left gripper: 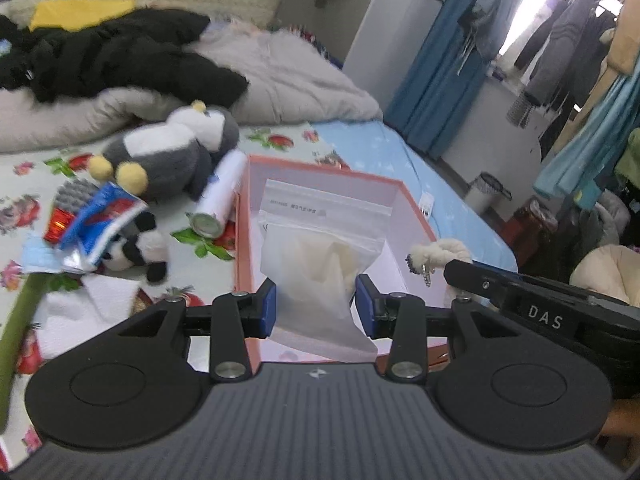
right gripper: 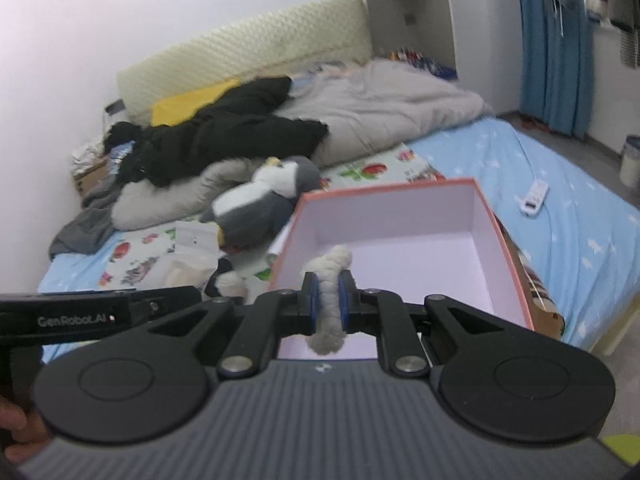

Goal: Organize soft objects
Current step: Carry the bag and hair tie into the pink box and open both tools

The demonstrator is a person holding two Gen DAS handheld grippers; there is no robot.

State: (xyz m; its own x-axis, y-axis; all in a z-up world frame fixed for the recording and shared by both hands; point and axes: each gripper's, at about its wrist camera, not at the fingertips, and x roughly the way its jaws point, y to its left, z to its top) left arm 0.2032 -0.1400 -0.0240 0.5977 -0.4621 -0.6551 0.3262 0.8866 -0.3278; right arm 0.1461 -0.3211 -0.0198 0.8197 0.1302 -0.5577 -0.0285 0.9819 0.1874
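Note:
A pink box with a white inside stands open on the bed; it also shows in the right wrist view. My left gripper is shut on a clear zip bag of pale soft stuff, held over the box's near edge. My right gripper is shut on a cream fluffy charm over the box's near left corner; the charm shows at the box's right rim in the left wrist view. A grey penguin plush and a small panda plush lie left of the box.
A white tube, a blue snack packet and white tissue lie on the fruit-print mat. A black garment and a grey quilt lie behind. A white remote lies on the blue sheet.

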